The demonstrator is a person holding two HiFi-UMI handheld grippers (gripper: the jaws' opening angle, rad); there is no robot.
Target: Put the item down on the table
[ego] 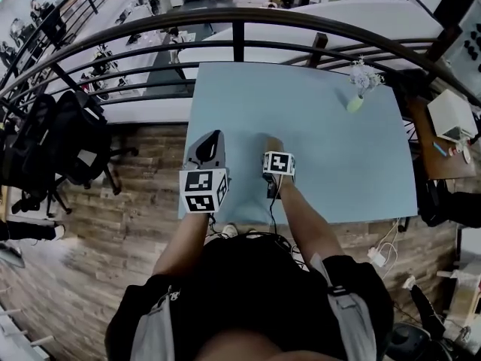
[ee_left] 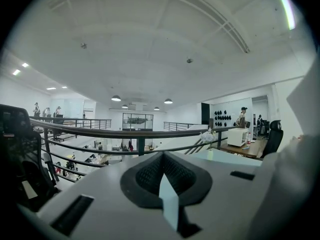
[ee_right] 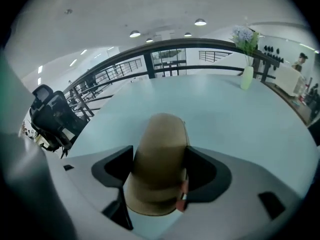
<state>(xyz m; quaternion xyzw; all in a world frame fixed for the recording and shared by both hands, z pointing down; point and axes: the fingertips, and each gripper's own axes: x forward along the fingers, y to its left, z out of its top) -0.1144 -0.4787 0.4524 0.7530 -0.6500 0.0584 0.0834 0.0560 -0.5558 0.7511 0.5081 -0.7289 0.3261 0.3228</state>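
Near the desk's front edge, the right gripper is pinching a tan rounded item; beside it, the left gripper is pointing upward, jaws pressed together.

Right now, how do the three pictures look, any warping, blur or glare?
Head view: fisheye bows the railing into an arc; the table is evenly lit. Left gripper view: black corners, a ceiling light streaks bright at top right. Right gripper view: the brown item between the jaws is soft up close; the vase is sharper.
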